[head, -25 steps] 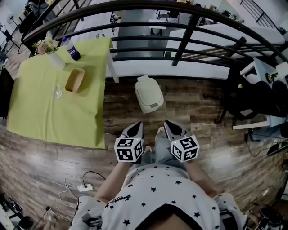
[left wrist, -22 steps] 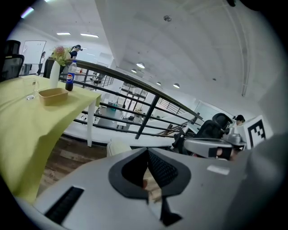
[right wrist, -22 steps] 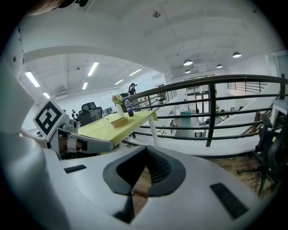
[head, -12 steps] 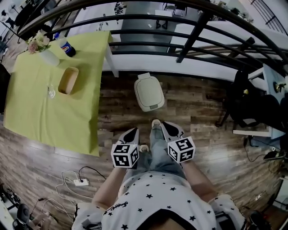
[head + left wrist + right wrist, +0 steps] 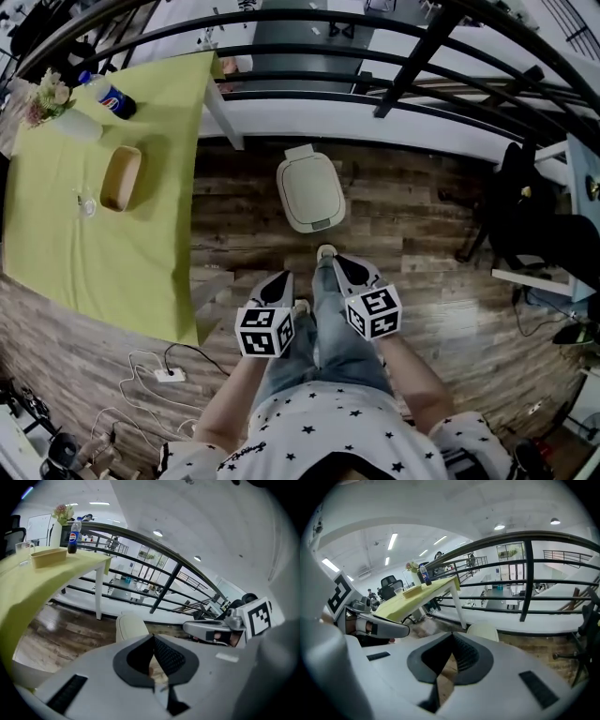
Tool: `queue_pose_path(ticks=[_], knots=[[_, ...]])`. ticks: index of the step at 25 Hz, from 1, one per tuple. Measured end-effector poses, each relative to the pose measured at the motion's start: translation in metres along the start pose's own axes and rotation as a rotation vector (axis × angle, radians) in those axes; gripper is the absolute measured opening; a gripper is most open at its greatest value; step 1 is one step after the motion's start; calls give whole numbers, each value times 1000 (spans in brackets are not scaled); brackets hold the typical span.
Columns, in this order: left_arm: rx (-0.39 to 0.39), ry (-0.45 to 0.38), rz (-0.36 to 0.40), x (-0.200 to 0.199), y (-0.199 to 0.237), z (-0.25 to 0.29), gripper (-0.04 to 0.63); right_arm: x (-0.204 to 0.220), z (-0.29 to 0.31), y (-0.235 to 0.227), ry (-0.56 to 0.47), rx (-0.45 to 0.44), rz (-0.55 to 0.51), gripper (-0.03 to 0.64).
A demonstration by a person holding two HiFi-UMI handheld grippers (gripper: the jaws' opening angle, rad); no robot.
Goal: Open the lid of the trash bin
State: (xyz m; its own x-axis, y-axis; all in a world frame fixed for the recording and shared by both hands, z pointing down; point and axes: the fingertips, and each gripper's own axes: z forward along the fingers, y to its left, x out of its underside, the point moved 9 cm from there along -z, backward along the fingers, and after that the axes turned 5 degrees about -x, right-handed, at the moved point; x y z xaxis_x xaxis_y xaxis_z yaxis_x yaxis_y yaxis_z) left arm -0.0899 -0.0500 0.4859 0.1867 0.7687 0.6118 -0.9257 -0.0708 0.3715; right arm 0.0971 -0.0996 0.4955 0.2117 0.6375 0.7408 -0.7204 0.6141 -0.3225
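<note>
While trash bin (image 5: 310, 192) lidded, left tool (image 5: 282, 277), right tool (image 5: 341, 262) closed.

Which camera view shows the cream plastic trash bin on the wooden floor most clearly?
The head view: the cream plastic trash bin is seen whole from above, closed, near the railing. The left gripper view shows only its rounded top beyond the shut jaws; the right gripper view likewise.
</note>
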Motion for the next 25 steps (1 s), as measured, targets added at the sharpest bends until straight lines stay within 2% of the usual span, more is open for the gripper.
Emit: queue_pose_path(ticks=[11, 25], knots=[[-26, 64, -20, 14, 13, 55, 12, 37, 72, -48, 77, 5, 40, -6], [-72, 85, -84, 29, 23, 99, 12, 86, 128, -101, 160, 37, 71, -6]])
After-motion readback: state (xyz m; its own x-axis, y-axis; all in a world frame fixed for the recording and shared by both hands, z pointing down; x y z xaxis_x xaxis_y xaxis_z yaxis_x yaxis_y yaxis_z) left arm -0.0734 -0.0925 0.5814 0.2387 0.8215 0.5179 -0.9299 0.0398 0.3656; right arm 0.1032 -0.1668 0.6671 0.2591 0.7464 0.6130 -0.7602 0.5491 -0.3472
